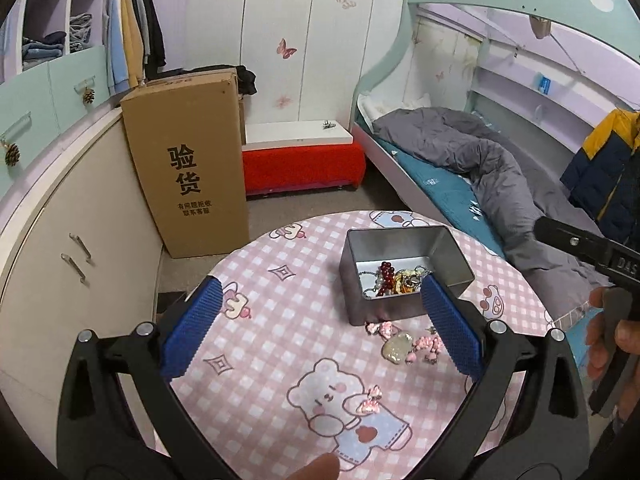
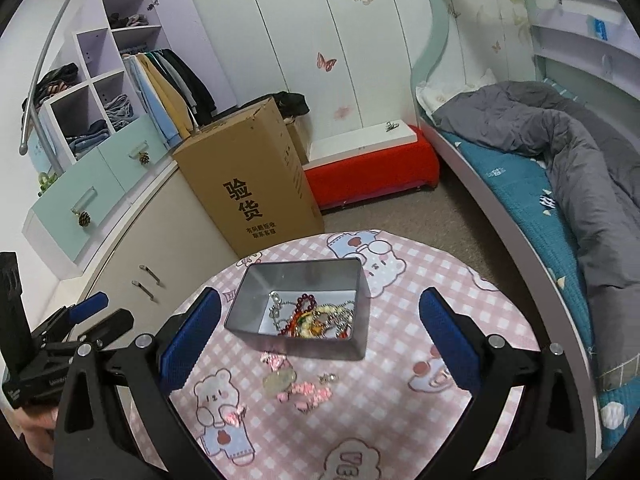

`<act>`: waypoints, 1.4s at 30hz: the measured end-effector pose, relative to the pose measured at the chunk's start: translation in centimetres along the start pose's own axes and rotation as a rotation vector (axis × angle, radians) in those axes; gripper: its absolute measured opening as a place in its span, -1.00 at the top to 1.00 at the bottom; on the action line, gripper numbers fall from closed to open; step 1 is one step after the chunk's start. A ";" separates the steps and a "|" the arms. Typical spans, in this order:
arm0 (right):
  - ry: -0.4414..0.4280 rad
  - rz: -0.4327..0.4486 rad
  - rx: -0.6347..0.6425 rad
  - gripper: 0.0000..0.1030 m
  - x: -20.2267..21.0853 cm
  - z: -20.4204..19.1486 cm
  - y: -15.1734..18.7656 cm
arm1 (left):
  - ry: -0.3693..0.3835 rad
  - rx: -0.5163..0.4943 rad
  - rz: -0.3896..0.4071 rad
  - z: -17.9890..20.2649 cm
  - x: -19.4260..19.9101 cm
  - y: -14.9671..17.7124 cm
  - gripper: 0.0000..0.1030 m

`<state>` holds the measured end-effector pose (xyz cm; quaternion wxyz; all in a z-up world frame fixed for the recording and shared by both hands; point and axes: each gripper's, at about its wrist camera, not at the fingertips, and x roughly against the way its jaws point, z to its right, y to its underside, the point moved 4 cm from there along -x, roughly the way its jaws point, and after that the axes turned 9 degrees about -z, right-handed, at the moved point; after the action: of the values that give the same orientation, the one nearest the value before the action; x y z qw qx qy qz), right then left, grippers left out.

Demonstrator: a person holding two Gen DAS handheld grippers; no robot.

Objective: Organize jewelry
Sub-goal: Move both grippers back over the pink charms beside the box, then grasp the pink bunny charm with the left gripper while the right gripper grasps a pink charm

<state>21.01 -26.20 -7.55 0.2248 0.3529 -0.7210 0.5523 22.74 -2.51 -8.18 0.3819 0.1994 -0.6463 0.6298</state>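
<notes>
From the left wrist: left gripper (image 1: pixel 322 324) wide open, nothing between the blue pads (image 1: pixel 192 330). Grey metal tin (image 1: pixel 394 312) standing on the round table (image 1: pixel 248 364) with pink checked cloth, already holding red beads and a gold piece among chains. Just in front of the tin, on the camera side, a loose bracelet (image 1: pixel 404 344) with pink charms and a pale stone, lying close to the right pad, so off-centre to the right of the open claw. Nearer the camera than the tin, a small pink hair clip (image 1: pixel 370 398) on the bear print. At the right edge of the view, a hand (image 1: pixel 608 344) holding the other tool. From the right wrist: right gripper (image 2: pixel 320 334) also wide open and empty. Tin (image 2: pixel 298 344) straight ahead, between the two pads in the picture. Bracelet (image 2: pixel 298 386) just below the tin's near wall, almost on the midline of this claw, its long axis running left to right across the view, roughly along the line between the pads. Small clip (image 2: pixel 234 416) further toward the camera and to the left of the tin. Left gripper (image 2: pixel 86 314) visible well to the left of the tin. Judging from this, right claw better lined up with the bracelet than the left one; probably a turn of the wrist needed so the pads close across the strand, not along it.
</notes>
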 end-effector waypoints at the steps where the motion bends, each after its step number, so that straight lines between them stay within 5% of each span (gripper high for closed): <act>1: 0.007 0.006 0.005 -0.85 0.4 -0.1 0.4 | -0.002 -0.003 0.002 0.0 0.2 0.3 -0.88; 16: 0.123 -0.107 0.022 -0.85 -0.8 1.1 9.5 | 0.039 -0.081 -0.185 1.9 -4.5 9.5 -0.88; 29: 0.116 -0.164 -0.020 -0.85 -1.9 1.9 11.9 | 0.043 -0.129 -0.247 3.4 -8.4 11.6 -0.88; 42: 0.117 -0.195 -0.009 -0.85 -3.7 1.5 12.2 | 0.116 -0.151 -0.288 3.7 -9.9 11.7 0.35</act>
<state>14.29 -25.00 -18.37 0.3206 0.3875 -0.6714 0.5443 19.42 -6.78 -23.00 0.5188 0.2242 -0.6333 0.5288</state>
